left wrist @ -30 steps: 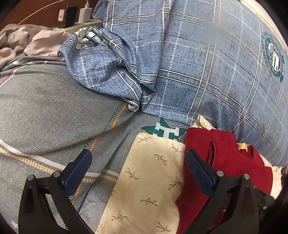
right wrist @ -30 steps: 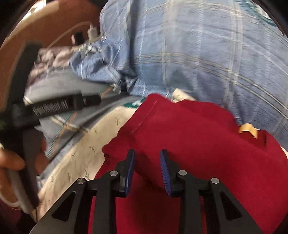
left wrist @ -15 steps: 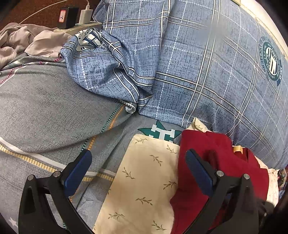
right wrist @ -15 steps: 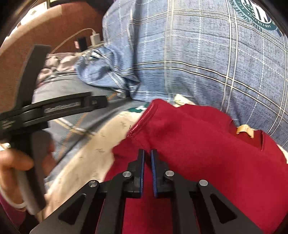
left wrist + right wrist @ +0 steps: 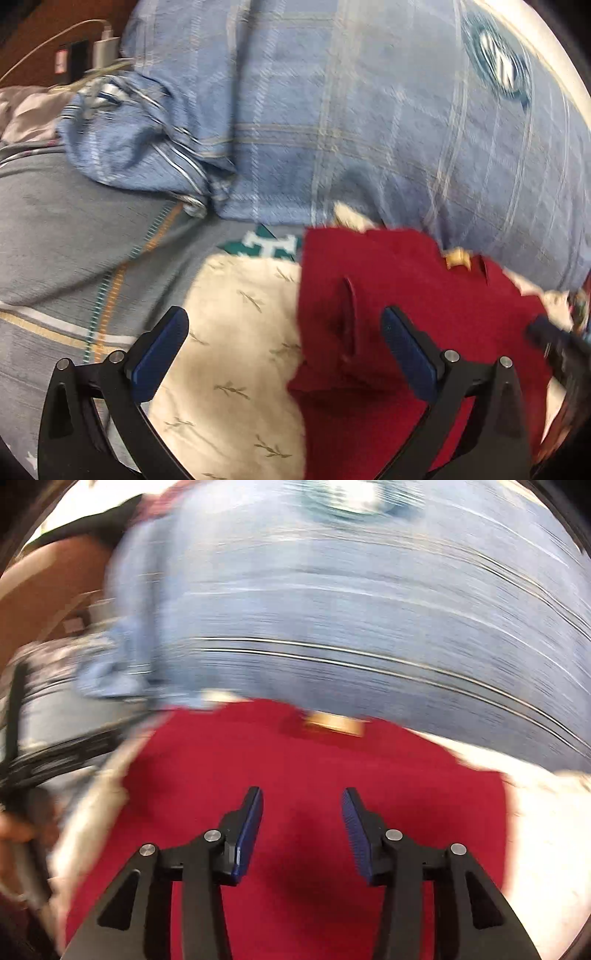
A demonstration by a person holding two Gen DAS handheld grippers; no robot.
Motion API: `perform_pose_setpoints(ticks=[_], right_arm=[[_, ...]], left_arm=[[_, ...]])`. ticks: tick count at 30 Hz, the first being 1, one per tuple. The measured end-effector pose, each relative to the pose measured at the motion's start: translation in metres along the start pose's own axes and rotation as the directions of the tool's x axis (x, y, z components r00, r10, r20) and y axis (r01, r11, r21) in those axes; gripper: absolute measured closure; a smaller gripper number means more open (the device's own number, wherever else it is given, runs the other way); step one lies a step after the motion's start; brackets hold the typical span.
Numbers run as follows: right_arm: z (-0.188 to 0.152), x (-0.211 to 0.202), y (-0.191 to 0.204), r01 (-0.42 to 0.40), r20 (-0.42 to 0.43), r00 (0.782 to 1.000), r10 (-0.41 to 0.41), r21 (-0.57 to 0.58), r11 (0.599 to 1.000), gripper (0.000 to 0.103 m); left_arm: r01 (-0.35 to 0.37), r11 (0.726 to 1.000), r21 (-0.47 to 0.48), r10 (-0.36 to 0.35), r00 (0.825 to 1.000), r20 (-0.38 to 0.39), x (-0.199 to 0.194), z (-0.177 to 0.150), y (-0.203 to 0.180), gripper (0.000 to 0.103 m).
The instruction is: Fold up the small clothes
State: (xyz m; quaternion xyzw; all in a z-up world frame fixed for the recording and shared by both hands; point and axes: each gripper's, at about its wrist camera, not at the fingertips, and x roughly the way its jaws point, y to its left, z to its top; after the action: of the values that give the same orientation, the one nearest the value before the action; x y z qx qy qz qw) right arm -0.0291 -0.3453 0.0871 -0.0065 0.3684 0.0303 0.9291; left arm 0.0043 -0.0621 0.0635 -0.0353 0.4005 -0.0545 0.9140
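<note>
A dark red garment (image 5: pixel 406 295) lies partly folded on a cream cloth with a leaf print (image 5: pixel 236 332) on the bed. My left gripper (image 5: pixel 284 343) is open and empty, hovering over the seam between the cream cloth and the red garment's left edge. My right gripper (image 5: pixel 301 827) is open and empty just above the red garment (image 5: pixel 295 760), whose tan neck label (image 5: pixel 332 722) shows at its far edge. The right wrist view is motion-blurred. The right gripper's tip shows in the left wrist view (image 5: pixel 554 343) at the far right.
A large blue plaid pillow (image 5: pixel 369 110) rises right behind the clothes. A crumpled blue plaid cloth (image 5: pixel 136 147) lies to the left on the grey bedsheet (image 5: pixel 66 229). A charger and cable (image 5: pixel 103 51) sit by the wooden headboard at the back left.
My right gripper was shut on a fold of the red garment half a second ago; now it has opened, let go and swung right. The red garment lies flatter. My left gripper shifted slightly.
</note>
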Motion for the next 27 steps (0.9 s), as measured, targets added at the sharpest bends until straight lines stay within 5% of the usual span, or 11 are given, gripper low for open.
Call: perform_pose_setpoints(ticks=[6, 9, 15, 17, 21, 22, 24, 26, 27], right_arm=[[-0.012, 0.034, -0.097, 0.214, -0.087, 0.976, -0.2, 0.191, 0.958, 0.067], [-0.01, 0.049, -0.119, 0.161, -0.095, 0.986, -0.139, 0.274, 0.948, 0.065], [-0.009, 0.018, -0.108, 0.178, -0.082, 0.983, -0.163, 0.239, 0.954, 0.06], [-0.02, -0.005, -0.108, 0.17, -0.056, 0.985, -0.161, 0.269, 0.948, 0.046], [-0.039, -0.019, -0.123, 0.144, -0.08, 0.989, -0.124, 0.327, 0.934, 0.04], [-0.043, -0.014, -0.123, 0.119, -0.099, 0.991, -0.091, 0.328, 0.937, 0.043], [-0.046, 0.003, -0.124, 0.097, -0.152, 0.987, -0.052, 0.304, 0.948, 0.067], [-0.044, -0.002, -0.118, 0.116, -0.129, 0.988, -0.085, 0.257, 0.959, 0.083], [-0.043, -0.011, -0.114, 0.135, -0.109, 0.988, -0.113, 0.223, 0.965, 0.084]], left_arm=[[-0.051, 0.998, 0.031, 0.053, 0.996, -0.077, 0.031, -0.011, -0.003, 0.0], [-0.028, 1.0, -0.006, 0.028, 0.995, -0.098, 0.037, -0.013, 0.002, 0.0], [-0.038, 0.999, 0.01, 0.039, 0.995, -0.089, 0.033, -0.014, -0.001, 0.0], [-0.037, 0.999, 0.011, 0.038, 0.995, -0.087, 0.03, -0.014, -0.002, 0.0], [-0.034, 0.999, 0.0, 0.034, 0.996, -0.079, 0.025, -0.014, -0.002, 0.0], [-0.034, 0.999, -0.001, 0.033, 0.997, -0.076, 0.024, -0.014, -0.003, 0.0], [-0.034, 0.999, 0.004, 0.035, 0.996, -0.078, 0.026, -0.013, -0.004, 0.0], [-0.033, 0.999, 0.011, 0.034, 0.997, -0.075, 0.025, -0.014, -0.005, 0.0], [-0.031, 0.999, 0.014, 0.032, 0.997, -0.074, 0.023, -0.014, -0.005, 0.0]])
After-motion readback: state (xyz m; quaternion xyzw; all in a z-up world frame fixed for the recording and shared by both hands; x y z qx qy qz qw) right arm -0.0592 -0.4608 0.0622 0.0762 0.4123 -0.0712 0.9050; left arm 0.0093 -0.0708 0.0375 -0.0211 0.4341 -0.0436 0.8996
